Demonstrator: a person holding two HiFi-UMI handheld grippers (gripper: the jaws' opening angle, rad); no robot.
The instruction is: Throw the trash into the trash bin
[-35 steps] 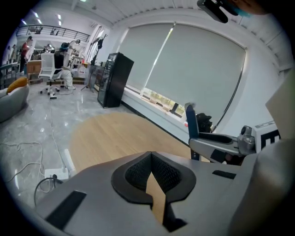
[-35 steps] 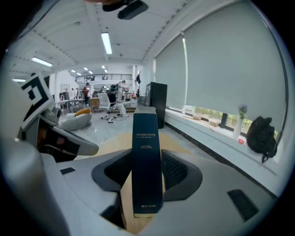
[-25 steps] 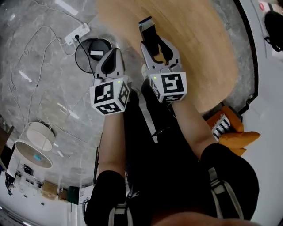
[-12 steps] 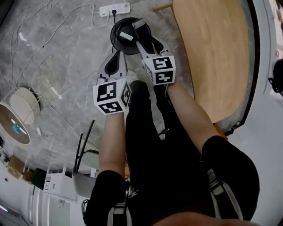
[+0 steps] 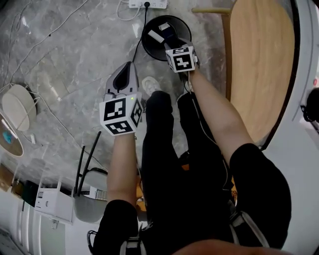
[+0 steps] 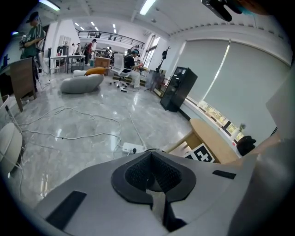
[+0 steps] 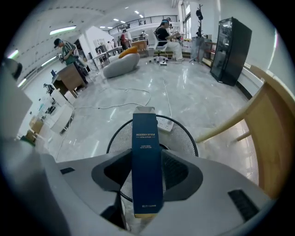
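Trash carton [image 7: 146,156], absent from the left gripper [image 5: 126,69], whose empty jaws are pressed together well short of the trash bin [image 5: 149,47], is pinched in the right gripper [image 5: 172,44] above that bin, long axis aimed into its mouth.

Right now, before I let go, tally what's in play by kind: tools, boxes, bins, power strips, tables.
Tools: 2, the left tool and the right tool
Boxes: 1, the blue box
Bins: 1, the trash bin
Power strips: 1, the power strip
Tables: 1, the wooden table
Total: 6
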